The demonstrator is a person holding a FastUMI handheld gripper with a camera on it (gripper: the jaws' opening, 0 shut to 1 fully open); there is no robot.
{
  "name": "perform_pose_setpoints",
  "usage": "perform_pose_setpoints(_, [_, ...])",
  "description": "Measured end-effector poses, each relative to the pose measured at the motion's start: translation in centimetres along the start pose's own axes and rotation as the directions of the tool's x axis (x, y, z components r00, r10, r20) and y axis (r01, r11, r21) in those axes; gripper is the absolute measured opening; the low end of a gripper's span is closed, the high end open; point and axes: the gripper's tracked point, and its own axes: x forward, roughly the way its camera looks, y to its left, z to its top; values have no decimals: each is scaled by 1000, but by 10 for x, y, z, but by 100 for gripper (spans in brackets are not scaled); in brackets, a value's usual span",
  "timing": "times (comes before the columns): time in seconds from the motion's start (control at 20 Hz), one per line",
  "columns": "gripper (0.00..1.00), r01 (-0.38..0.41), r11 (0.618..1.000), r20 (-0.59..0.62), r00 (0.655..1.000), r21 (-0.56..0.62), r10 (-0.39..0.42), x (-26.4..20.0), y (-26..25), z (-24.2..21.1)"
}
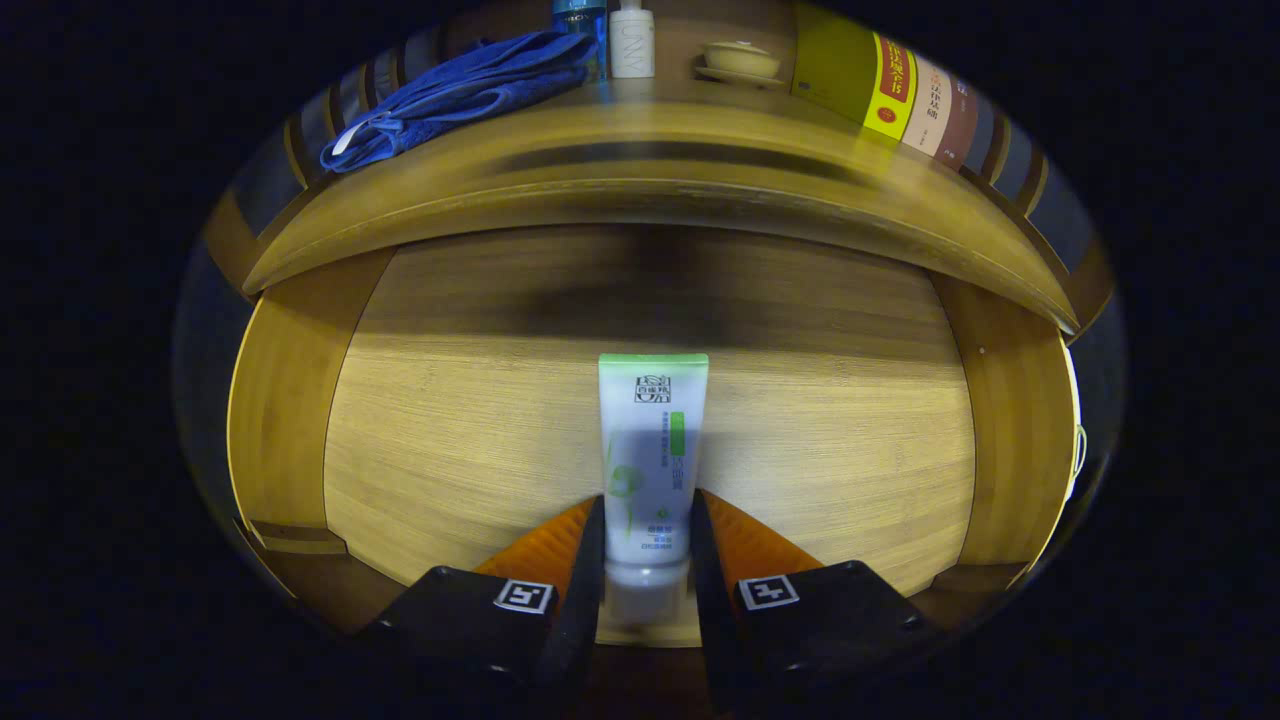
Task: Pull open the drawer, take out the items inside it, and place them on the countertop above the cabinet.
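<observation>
The wooden drawer (450, 440) stands pulled open below the countertop (640, 170). A white tube with a green end (652, 440) lies on the drawer floor, its cap end toward me. My gripper (647, 505) has both fingers closed against the tube's lower sides, near the cap. The tube's green crimped end points away from me toward the cabinet.
On the countertop lie a blue cloth (470, 90), a white bottle (632, 40), a blue bottle (578, 15), a small lidded bowl on a saucer (740, 62) and a stack of books (900, 95). The drawer's side walls (290, 400) flank the floor.
</observation>
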Motion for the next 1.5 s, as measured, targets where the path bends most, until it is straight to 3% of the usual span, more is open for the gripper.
perform_pose_setpoints(0.45, [53, -161, 984, 204, 968, 73, 143, -46, 11, 24])
perform_pose_setpoints(0.75, [53, -204, 978, 289, 940, 50, 182, -89, 11, 31])
perform_pose_setpoints(1.25, [53, -208, 976, 478, 865, 72, 149, -114, 10, 114])
perform_pose_setpoints(1.5, [53, -132, 990, 540, 837, 44, 87, -101, 1, 167])
